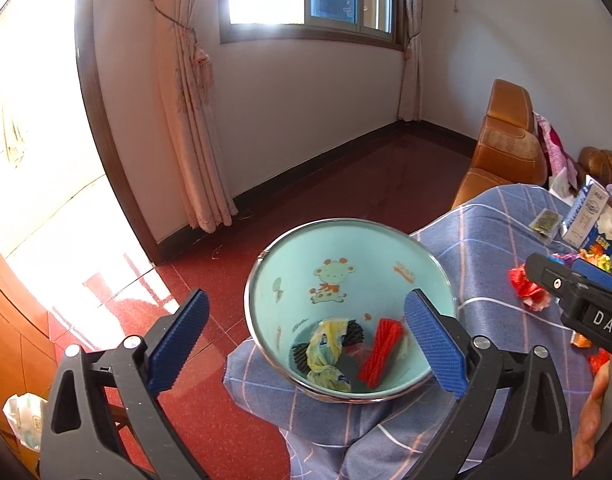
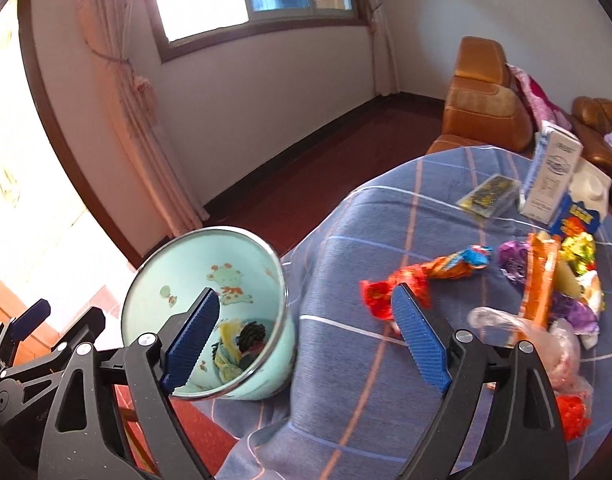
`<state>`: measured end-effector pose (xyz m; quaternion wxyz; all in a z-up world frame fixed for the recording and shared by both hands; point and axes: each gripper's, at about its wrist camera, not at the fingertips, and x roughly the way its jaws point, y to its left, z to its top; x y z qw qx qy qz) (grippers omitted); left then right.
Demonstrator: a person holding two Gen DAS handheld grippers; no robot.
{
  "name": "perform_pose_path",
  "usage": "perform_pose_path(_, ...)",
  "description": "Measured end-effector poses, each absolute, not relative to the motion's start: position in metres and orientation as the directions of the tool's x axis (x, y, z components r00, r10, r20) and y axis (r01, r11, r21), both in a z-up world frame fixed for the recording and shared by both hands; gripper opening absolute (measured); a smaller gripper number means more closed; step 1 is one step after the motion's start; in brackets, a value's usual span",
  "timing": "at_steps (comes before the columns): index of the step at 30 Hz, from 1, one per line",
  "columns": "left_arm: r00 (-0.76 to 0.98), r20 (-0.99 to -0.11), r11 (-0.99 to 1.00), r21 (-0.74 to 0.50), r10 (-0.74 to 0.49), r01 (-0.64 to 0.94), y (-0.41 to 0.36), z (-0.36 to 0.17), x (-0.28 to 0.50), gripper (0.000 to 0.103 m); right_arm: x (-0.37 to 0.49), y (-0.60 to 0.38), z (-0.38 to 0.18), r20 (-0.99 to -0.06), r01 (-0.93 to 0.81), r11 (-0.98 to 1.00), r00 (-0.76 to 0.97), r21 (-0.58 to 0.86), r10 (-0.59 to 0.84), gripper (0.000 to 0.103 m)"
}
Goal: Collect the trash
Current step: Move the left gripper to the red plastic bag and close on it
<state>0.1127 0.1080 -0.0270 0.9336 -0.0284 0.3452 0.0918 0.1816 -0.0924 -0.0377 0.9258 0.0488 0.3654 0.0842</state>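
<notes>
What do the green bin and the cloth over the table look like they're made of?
The green bin looks like painted or enamelled metal: a glossy inside with a cartoon print and a shiny silver rim. Plastic can't be ruled out. The cloth looks like matte woven fabric, blue checked, draping in soft folds.

Glossy enamelled bin [image 1: 348, 264], woven checked cloth [image 2: 386, 220], polished red floor [image 1: 210, 304]

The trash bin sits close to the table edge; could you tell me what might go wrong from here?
1. The trash bin leans on a cloth fold at the table edge above the red floor; a nudge could tip it off.
2. Loose wrappers lie heaped; grasping one may drag others.
3. The blue plaid cloth is wrinkled; the right gripper might pinch it.
</notes>
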Motion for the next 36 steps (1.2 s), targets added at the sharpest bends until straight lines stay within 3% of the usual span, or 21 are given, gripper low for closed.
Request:
perform_pose_path(9, 0.747, -0.657, 0.994, 0.024, 0.095, -0.106, 0.063, -0.023, 0.105, 0.097, 0.144, -0.173, -0.028, -0.625, 0.034, 0.985, 0.776, 0.17, 0.081, 0.091)
perform_pose_path(23, 0.736, -0.675, 0.992, 0.049, -0.053, 0.116, -0.032, -0.036, 0.086, 0.097, 0.075, -0.285, -0.047, -0.645, 0.233, 0.967, 0.756, 0.107, -0.111, 0.089)
perform_pose_path(28, 0.701, -0.697, 0.979, -0.005, -0.149, 0.203, -0.063, -0.045, 0.082, 0.097, 0.054, -0.314, -0.06, -0.675, 0.272, 0.959, 0.722, 0.076, -0.151, 0.074)
perform_pose_path(36, 0.661, -0.704, 0.936, -0.015, -0.26, 0.352, -0.127, -0.055, 0.07, 0.095, 0.031, -0.341, -0.068, -0.685, 0.319, 0.946, 0.703, 0.066, -0.189, 0.064)
